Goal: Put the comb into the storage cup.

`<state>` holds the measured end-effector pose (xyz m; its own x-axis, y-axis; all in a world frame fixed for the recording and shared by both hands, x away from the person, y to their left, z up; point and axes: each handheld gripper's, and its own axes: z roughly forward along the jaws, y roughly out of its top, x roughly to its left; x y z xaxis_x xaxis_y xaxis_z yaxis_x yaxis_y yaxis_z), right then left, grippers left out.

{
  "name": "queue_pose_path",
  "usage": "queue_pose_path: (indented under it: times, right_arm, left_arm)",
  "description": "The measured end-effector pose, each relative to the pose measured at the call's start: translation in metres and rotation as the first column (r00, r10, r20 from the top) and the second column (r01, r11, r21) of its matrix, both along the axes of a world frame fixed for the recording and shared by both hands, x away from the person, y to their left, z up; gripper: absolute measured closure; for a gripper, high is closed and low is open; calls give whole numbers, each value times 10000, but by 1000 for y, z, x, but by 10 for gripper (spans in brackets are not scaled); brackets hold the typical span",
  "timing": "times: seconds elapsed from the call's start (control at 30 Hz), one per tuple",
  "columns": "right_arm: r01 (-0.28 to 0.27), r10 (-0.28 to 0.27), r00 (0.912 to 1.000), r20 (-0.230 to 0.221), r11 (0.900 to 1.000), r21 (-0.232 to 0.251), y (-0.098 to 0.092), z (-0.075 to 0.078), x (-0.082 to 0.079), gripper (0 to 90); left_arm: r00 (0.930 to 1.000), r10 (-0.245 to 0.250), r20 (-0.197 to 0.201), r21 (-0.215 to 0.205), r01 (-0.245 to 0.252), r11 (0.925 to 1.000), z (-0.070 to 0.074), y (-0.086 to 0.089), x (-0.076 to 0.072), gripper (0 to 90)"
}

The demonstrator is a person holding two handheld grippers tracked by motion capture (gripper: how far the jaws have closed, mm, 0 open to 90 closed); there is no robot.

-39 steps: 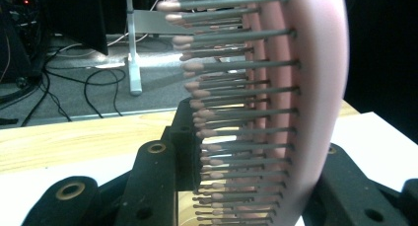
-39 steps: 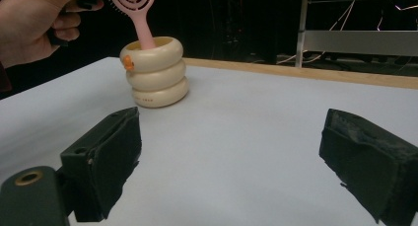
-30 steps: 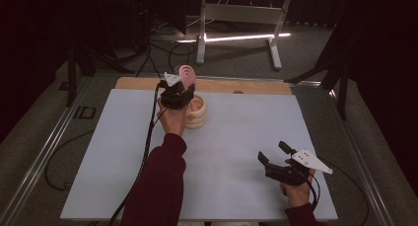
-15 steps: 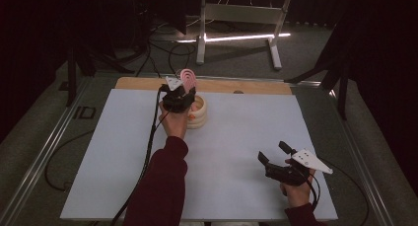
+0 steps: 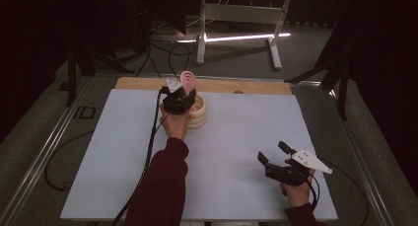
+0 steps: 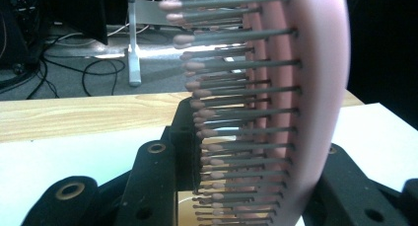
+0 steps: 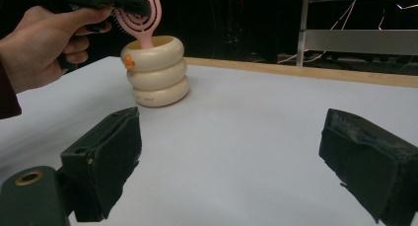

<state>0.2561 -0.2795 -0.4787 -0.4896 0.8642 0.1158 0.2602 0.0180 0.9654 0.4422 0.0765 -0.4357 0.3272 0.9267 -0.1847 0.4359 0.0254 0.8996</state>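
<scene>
Jaws of left gripper (image 5: 180, 95) clamp pink hairbrush (image 5: 188, 80), handle in cream holder (image 5: 198, 112); right gripper (image 5: 274, 154) agape.

A pink plastic hairbrush (image 7: 134, 9) with an open, looped back and rows of thin grey bristles tipped in pink was held upright, its head up and its handle pointing down into the mouth of a cream-coloured holder shaped like three stacked rounded rings (image 7: 156, 70). The holder stood upright on the white table surface, near the far wooden edge, and a small orange knob was seen on its side. Its inside was yellowish.
</scene>
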Motion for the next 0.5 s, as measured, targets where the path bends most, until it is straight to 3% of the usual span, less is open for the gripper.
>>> queue_pose_path:
  times: [0.5]
  right_arm:
    - [-35,35,10000,-27,10000,-1,2,-1,1,89]
  left_arm:
    - [10000,-49,-32,-110,48,9999,-4,-1,-1,641]
